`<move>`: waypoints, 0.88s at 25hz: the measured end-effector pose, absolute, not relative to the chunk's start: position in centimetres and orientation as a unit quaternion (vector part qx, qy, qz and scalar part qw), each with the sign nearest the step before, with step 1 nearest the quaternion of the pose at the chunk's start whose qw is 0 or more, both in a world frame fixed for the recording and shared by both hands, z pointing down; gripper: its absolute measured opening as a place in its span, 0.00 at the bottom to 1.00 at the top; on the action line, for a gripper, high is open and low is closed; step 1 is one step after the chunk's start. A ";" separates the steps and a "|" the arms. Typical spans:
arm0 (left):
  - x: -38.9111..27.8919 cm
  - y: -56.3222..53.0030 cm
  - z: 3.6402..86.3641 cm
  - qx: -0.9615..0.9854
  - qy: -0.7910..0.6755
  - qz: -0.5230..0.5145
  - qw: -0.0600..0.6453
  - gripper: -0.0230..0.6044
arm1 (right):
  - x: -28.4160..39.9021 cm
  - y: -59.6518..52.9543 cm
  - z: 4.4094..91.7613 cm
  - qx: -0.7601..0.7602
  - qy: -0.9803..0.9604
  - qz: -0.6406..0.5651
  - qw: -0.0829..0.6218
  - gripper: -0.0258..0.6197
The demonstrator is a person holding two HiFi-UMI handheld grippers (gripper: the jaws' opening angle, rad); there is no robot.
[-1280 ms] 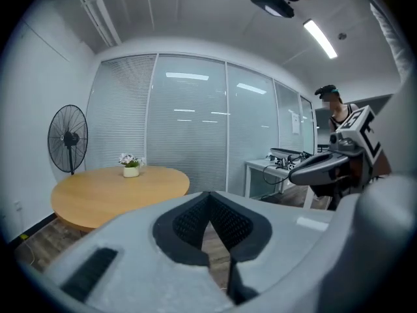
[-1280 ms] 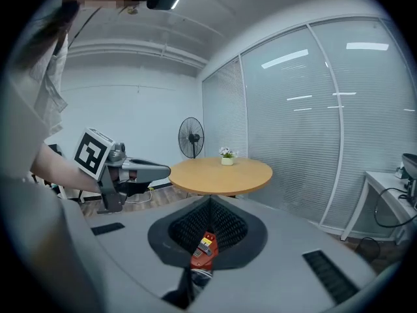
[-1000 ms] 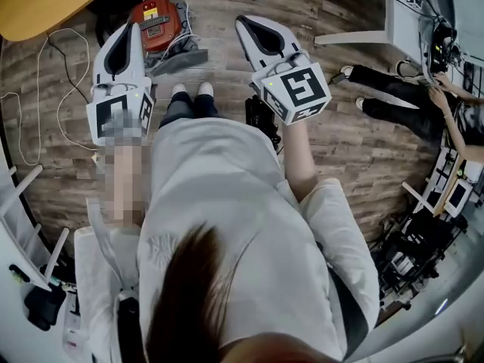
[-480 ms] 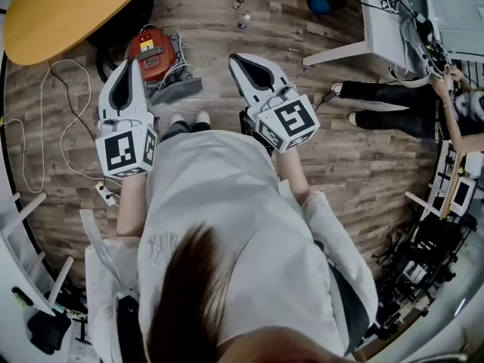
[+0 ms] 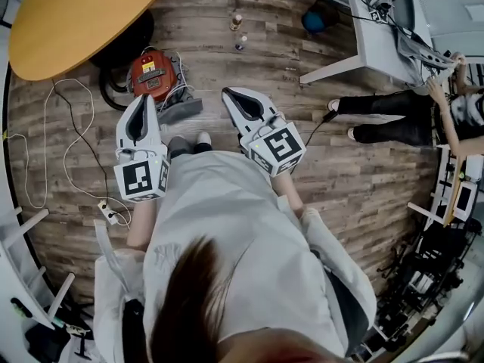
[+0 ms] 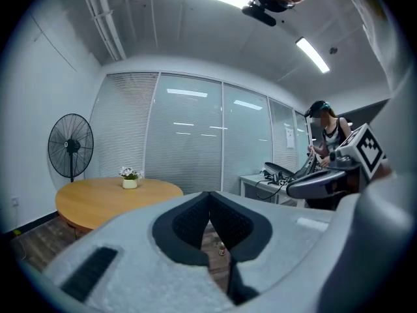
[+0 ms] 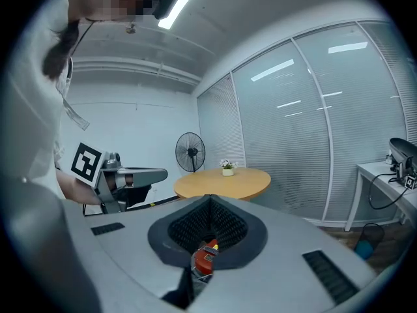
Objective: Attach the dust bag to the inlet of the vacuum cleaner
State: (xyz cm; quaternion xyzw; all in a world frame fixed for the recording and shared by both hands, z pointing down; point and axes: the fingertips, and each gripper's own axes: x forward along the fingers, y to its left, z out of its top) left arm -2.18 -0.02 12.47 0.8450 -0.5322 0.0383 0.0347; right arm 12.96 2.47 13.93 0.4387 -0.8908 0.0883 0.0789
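Left tool [image 5: 141,98] and right tool [image 5: 228,93] are both clenched, nothing between their jaws, above the wood-plank floor [image 5: 249,51]. A round red vacuum cleaner [image 5: 153,74] lies there just beyond the left tool, near a round yellow desk [image 5: 76,13].

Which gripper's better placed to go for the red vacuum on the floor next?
Left, probably. In the head view the left gripper is shut and empty, its tip right beside the red vacuum. The right gripper, also shut and empty, sits farther off to the side.
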 end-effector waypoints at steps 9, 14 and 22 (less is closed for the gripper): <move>-1.7 1.0 11.3 0.846 -0.532 0.031 0.032 0.06 | 11.6 2.2 12.9 0.431 -0.895 0.092 0.071 0.04; -2.4 0.7 11.0 0.841 -0.541 0.015 0.024 0.06 | 11.1 1.7 13.0 0.431 -0.895 0.081 0.077 0.04; -3.4 1.8 11.8 0.835 -0.549 0.020 0.038 0.06 | 9.8 2.9 13.8 0.422 -0.898 0.093 0.086 0.04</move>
